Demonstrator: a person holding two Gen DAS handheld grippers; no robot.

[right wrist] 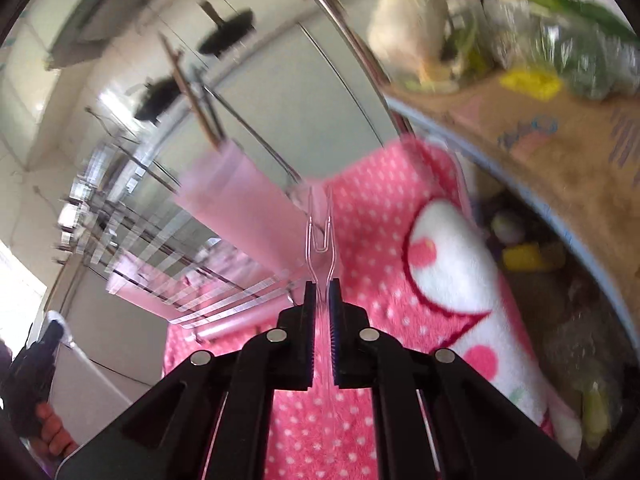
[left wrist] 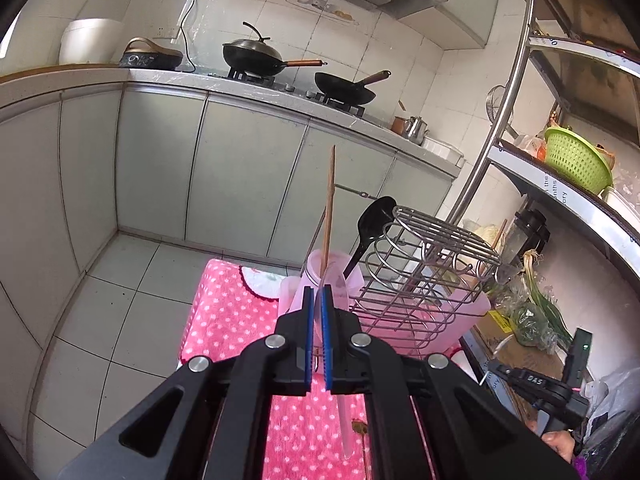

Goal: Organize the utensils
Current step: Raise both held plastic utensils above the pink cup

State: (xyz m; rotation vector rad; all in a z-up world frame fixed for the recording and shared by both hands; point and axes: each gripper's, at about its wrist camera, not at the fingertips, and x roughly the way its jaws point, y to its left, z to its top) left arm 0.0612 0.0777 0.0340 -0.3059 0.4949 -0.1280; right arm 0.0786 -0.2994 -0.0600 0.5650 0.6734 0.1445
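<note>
My left gripper (left wrist: 318,294) is shut on a clear plastic spoon (left wrist: 345,428), its bowl over the pink utensil cup (left wrist: 334,276). The cup holds a wooden chopstick (left wrist: 329,208) and a black ladle (left wrist: 374,220), and it is fixed to a wire dish rack (left wrist: 424,268). My right gripper (right wrist: 321,290) is shut on a clear plastic two-pronged fork (right wrist: 319,236), prongs pointing at the pink cup (right wrist: 236,204). The right wrist view is blurred by motion.
A pink polka-dot cloth (left wrist: 232,312) covers the table; it also shows in the right wrist view (right wrist: 384,216). A metal shelf (left wrist: 532,184) with a green basket (left wrist: 576,160) and vegetables stands at the right. Woks (left wrist: 256,56) sit on the far stove.
</note>
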